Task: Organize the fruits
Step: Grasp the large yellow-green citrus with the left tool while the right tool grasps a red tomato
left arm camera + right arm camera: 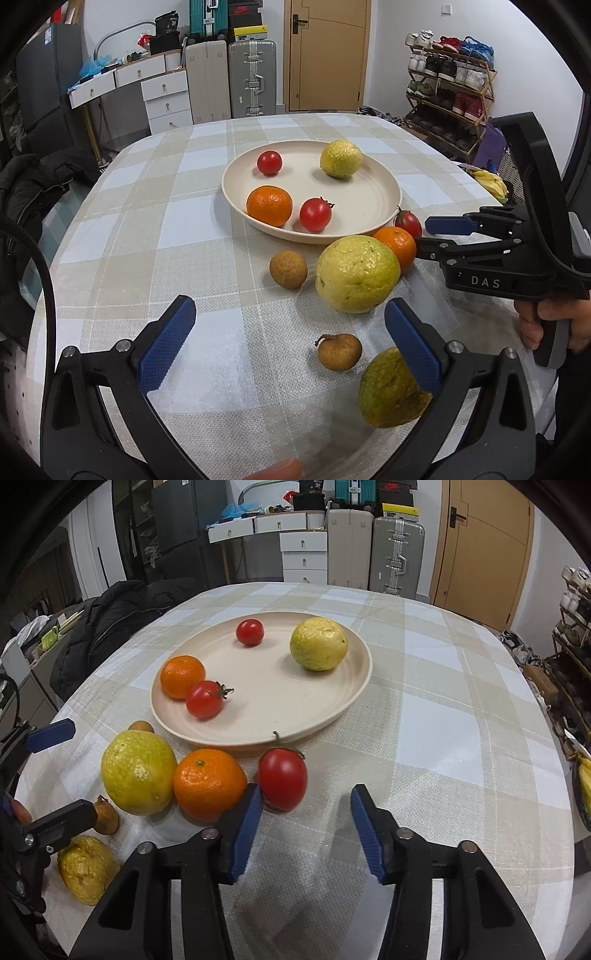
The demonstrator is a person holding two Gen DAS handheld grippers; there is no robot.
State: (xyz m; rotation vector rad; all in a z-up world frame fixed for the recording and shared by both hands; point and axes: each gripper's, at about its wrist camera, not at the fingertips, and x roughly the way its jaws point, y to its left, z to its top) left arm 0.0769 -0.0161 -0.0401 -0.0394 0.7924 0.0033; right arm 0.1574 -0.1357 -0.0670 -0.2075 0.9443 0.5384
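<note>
Hiding behind left gripper (290, 345): yellow-green fruit (388, 391).

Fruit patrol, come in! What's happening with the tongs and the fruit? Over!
Both tongs open, left and right, holding nothing. Four fruits on the plate. Loose tomato nearest the right tongs. Path clear.

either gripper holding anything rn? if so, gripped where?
Nothing held. Left gripper is open over the tablecloth; right gripper is open with the tomato just ahead of its fingers.
</note>
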